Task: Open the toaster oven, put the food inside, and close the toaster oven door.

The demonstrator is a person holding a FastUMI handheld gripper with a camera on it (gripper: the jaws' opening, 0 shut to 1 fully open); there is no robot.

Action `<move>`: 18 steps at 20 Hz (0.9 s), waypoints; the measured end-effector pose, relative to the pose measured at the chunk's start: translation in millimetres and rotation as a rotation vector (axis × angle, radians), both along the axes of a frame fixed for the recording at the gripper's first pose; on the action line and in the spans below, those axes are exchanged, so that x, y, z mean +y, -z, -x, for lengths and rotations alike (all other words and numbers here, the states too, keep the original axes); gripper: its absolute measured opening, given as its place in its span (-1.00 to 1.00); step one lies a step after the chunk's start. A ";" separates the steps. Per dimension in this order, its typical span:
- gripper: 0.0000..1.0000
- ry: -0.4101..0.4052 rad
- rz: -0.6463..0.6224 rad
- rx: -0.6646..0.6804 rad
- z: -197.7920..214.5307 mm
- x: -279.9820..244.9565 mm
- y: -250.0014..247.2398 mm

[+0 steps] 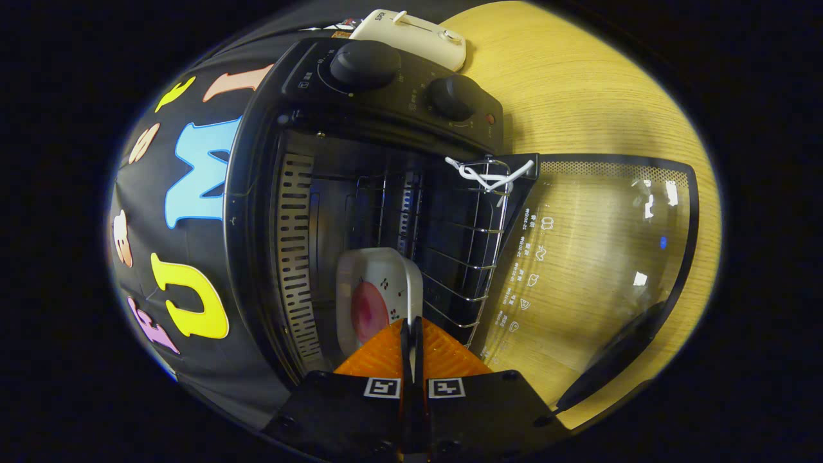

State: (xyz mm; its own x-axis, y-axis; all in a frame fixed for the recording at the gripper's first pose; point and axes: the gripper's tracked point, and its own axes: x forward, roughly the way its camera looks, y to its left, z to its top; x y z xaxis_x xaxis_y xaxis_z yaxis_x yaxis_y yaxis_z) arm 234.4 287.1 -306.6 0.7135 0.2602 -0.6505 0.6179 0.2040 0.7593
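Observation:
The black toaster oven (386,96) stands open, its glass door (591,257) folded down flat over the wooden table. My gripper (411,326) is turned on its side at the oven's mouth. Its fingers are pressed almost together on the near rim of a white dish (379,283) that carries a pink piece of food (368,312). The dish reaches into the oven cavity just ahead of the fingertips, close over the wire rack (472,257). Whether it rests on the rack I cannot tell.
The oven's two knobs (365,63) sit on its control panel beside the cavity. A white cord (490,175) is tied at the rack's front corner. The door's black handle (617,357) juts out near my gripper. A cream toaster (415,35) stands behind the oven on the table (578,96).

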 end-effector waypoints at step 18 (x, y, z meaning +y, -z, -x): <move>0.95 -0.409 0.314 -0.289 49.3 9.0 -52.6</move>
State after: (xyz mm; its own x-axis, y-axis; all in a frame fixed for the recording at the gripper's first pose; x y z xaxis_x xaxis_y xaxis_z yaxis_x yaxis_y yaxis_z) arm 185.1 296.1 -254.0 0.7557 0.3778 -0.5350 0.2184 0.6247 0.7497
